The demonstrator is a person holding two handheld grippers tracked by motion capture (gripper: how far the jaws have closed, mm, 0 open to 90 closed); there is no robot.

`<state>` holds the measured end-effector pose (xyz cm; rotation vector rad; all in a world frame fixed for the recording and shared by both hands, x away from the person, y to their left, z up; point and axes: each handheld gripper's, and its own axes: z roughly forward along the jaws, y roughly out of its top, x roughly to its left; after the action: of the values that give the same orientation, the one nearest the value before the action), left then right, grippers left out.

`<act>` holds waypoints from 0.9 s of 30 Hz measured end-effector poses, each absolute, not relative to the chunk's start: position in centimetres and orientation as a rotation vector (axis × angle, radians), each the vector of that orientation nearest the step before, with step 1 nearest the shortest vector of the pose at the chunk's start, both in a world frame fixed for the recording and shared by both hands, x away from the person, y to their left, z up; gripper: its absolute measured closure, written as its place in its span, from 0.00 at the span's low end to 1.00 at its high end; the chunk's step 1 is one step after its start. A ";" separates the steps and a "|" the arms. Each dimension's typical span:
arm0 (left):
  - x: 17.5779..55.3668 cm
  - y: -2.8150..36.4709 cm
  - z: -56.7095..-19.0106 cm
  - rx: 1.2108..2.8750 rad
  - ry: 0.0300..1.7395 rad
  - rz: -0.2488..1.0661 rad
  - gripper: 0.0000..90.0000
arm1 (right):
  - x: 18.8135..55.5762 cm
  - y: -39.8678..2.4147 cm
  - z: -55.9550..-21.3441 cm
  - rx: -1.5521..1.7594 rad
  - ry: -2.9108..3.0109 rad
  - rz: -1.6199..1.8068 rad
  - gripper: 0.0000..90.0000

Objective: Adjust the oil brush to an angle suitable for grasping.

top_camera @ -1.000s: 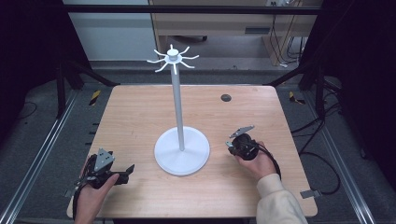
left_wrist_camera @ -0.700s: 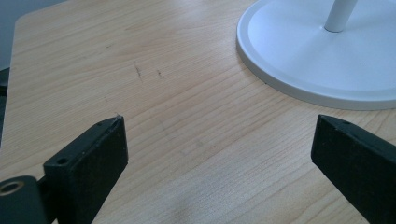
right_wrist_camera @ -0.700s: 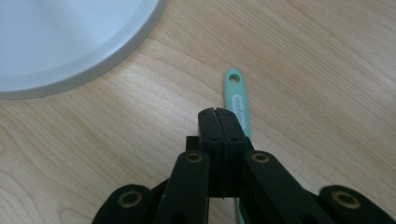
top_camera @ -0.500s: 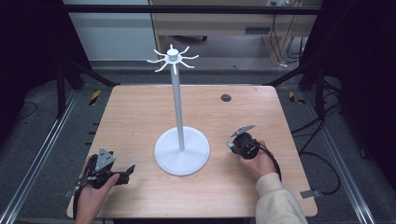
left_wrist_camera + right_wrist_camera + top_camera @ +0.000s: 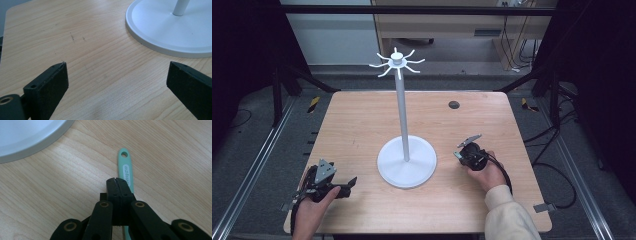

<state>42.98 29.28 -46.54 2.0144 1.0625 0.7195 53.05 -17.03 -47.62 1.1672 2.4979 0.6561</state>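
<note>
Wooden table [image 5: 362, 125] bearing a white hook stand [image 5: 406, 160]. Left gripper [image 5: 117, 82]: jaws released, empty. Right gripper [image 5: 117, 181]: jaws clenched over a mint-green handle [image 5: 126, 170] lying flat beside the stand (probably light, stiff, smooth; grasp mid-handle).

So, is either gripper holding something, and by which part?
Left gripper: nothing, fingers open. Right gripper: fingers shut; the green handle runs beneath them, but a grip cannot be told.

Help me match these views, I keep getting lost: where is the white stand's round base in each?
High view: round base, middle of the tabletop.
Left gripper view: top right corner, under the pole.
Right gripper view: top left corner.
Shared landmark: the light wooden tabletop around it.
</note>
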 end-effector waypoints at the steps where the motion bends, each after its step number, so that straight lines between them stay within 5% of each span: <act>1: 43.0 29.3 -46.5 2.014 1.063 0.719 0.04 | 53.1 -17.0 -47.7 1.170 2.496 0.653 1.00; 27: 43.0 29.2 -46.6 2.018 1.061 0.719 0.04 | 54.3 -19.6 -47.0 1.352 2.346 0.613 1.00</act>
<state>42.96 29.17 -46.55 2.0181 1.0606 0.7191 54.33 -19.56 -47.00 1.3523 2.3463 0.6127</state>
